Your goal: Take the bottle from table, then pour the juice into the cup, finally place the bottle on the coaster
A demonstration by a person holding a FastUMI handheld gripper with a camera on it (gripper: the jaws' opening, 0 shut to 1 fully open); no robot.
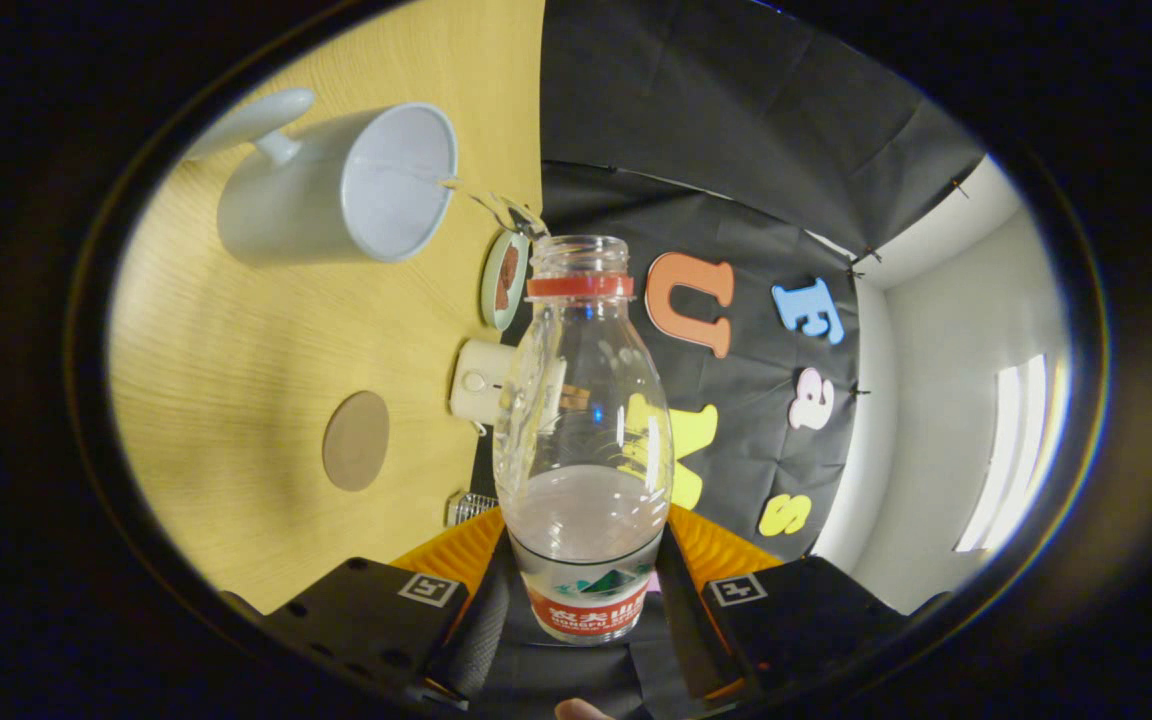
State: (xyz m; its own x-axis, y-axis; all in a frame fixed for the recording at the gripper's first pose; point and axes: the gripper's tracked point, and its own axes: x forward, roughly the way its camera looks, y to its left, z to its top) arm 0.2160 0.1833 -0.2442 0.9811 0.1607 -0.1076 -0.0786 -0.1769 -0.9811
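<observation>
Here fingers point(581, 590) clamp the bottle point(581, 420) (tipped); liquid streams into cup point(336, 190).

The clear plastic bottle point(581, 440), uncapped with a red ring at its neck and a printed label band low on its body, sits between the gripper's point(581, 590) fingers, which press on its lower part from both sides; it is tipped over, a thin clear stream leaving its mouth. The stream runs into the open mouth of the white handled cup point(336, 190), which stands on the wooden desk point(226, 380), well in from the desk's far edge. The round brown coaster point(356, 440) lies flat and bare on the desk, apart from the cup and nearer that far edge.
</observation>
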